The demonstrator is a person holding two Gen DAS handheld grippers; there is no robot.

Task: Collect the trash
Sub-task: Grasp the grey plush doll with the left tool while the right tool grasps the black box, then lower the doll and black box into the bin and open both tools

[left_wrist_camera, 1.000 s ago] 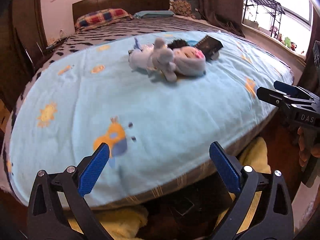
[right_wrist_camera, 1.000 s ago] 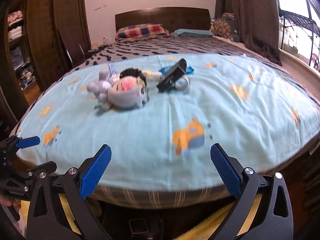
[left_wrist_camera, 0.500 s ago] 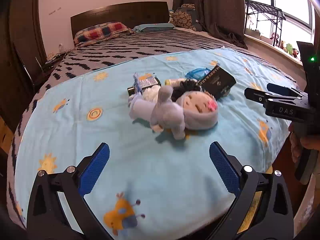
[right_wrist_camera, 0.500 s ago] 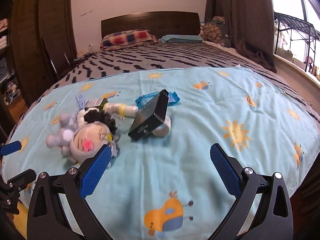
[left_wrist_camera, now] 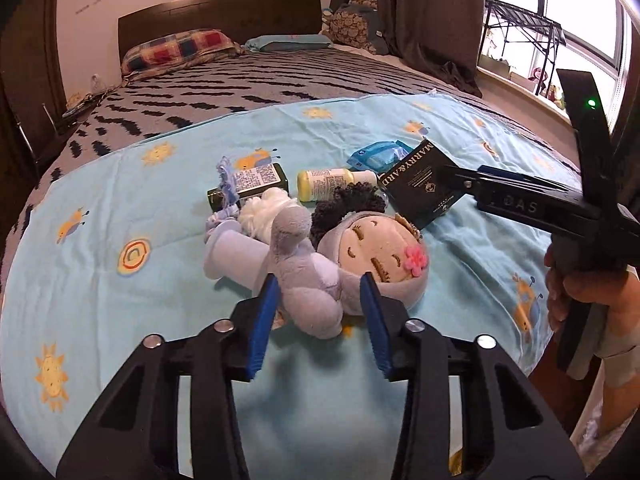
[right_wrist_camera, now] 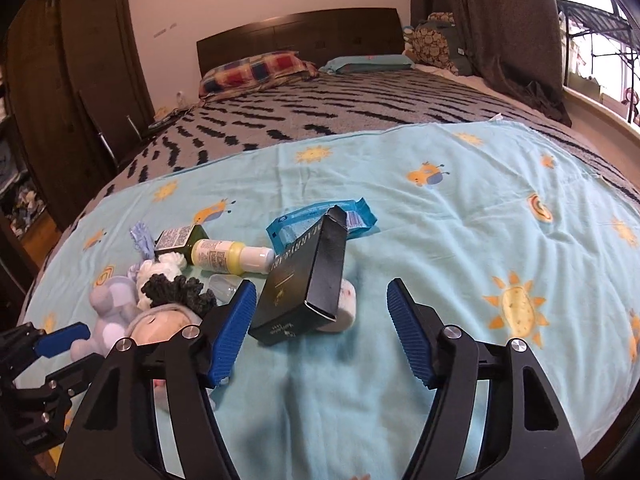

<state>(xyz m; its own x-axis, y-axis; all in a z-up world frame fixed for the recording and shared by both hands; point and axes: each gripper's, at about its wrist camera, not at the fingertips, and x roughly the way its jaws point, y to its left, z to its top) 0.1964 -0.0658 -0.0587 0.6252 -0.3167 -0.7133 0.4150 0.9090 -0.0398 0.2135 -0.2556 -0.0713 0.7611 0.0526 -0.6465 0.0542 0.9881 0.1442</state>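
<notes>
Within a second both tongs had moved from the bed's foot up to the pile. At lower centre of the left view, the left tongs (left_wrist_camera: 318,312) had narrowed around the plush doll (left_wrist_camera: 320,264), pads beside its body, whether pinching I cannot tell. At lower centre of the right view, the right tongs (right_wrist_camera: 320,332) stood open beside the black carton (right_wrist_camera: 308,280); the blue wrapper (right_wrist_camera: 320,220) lay behind. Trash collection looked about to start.

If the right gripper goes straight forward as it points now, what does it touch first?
Most likely the black box, which lies tilted just ahead of the right gripper, near its left finger. Its jaws stand open. Depth is hard to judge.
</notes>
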